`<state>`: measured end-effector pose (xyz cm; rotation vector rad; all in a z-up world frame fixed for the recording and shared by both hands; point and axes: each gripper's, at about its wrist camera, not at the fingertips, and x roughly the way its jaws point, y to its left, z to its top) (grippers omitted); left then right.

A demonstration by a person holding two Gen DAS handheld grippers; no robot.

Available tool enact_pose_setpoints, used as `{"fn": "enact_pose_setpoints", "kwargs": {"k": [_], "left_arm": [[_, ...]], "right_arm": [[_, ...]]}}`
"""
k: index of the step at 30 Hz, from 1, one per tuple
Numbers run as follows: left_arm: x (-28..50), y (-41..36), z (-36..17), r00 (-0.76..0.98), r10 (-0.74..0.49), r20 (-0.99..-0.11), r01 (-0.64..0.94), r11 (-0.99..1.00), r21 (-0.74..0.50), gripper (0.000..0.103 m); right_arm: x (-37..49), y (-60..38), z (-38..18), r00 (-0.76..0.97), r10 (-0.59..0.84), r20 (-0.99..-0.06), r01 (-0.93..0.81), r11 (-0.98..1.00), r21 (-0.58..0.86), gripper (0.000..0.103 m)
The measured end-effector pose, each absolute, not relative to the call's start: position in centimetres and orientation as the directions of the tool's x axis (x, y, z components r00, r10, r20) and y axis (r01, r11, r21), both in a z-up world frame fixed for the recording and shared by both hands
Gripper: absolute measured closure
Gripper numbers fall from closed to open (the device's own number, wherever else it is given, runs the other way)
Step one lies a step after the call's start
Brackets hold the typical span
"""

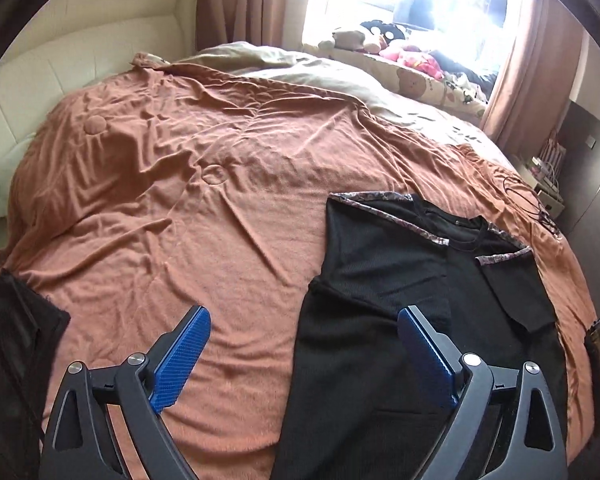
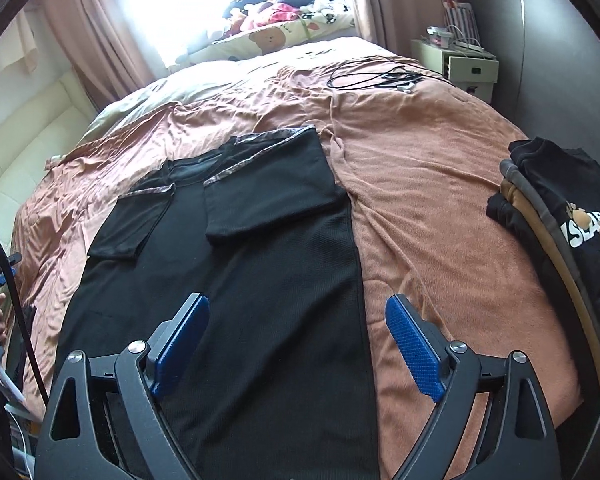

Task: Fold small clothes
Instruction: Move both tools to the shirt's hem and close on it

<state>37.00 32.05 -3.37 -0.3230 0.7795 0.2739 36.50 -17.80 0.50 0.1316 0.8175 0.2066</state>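
Observation:
A black T-shirt (image 2: 256, 264) with patterned shoulder trim lies flat on the brown bedspread (image 2: 428, 208), both sleeves folded in over the body. It also shows in the left wrist view (image 1: 384, 320), to the right. My left gripper (image 1: 300, 320) is open and empty, hovering over the shirt's left edge near its lower part. My right gripper (image 2: 296, 312) is open and empty, hovering over the shirt's right edge. Both have blue pads.
A stack of folded clothes (image 2: 556, 240) sits at the bed's right edge. Black cables (image 2: 376, 76) lie on the far part of the bed. A dark garment (image 1: 16, 352) lies at the left edge. A white nightstand (image 2: 464, 64) stands by the far right.

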Motion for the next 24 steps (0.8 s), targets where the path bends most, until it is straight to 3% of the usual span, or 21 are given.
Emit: {"fn": "enact_pose_setpoints", "kwargs": {"k": [4, 14, 20, 24], "left_arm": [[32.7, 32.1, -3.7, 0.709, 0.106, -0.697, -0.382, 0.889, -0.253, 0.007], [24.7, 30.6, -5.7, 0.720, 0.121, -0.683, -0.411, 0.868, -0.280, 0.007], [21.5, 29.3, -7.6, 0.715, 0.119, -0.688, -0.419, 0.861, -0.287, 0.007], [19.5, 28.7, -8.9, 0.702, 0.117, -0.702, -0.413, 0.870, -0.268, 0.007]], "right_arm": [[34.8, -17.6, 0.7, 0.664, 0.248, -0.706, -0.158, 0.969, 0.192, 0.014], [31.2, -17.7, 0.7, 0.677, 0.239, -0.696, -0.191, 0.970, 0.148, 0.014], [30.2, -17.2, 0.6, 0.668, 0.229, -0.708, -0.191, 0.972, 0.134, 0.001], [30.2, -17.9, -0.2, 0.649, 0.230, -0.726, -0.167, 0.973, 0.159, 0.000]]}}
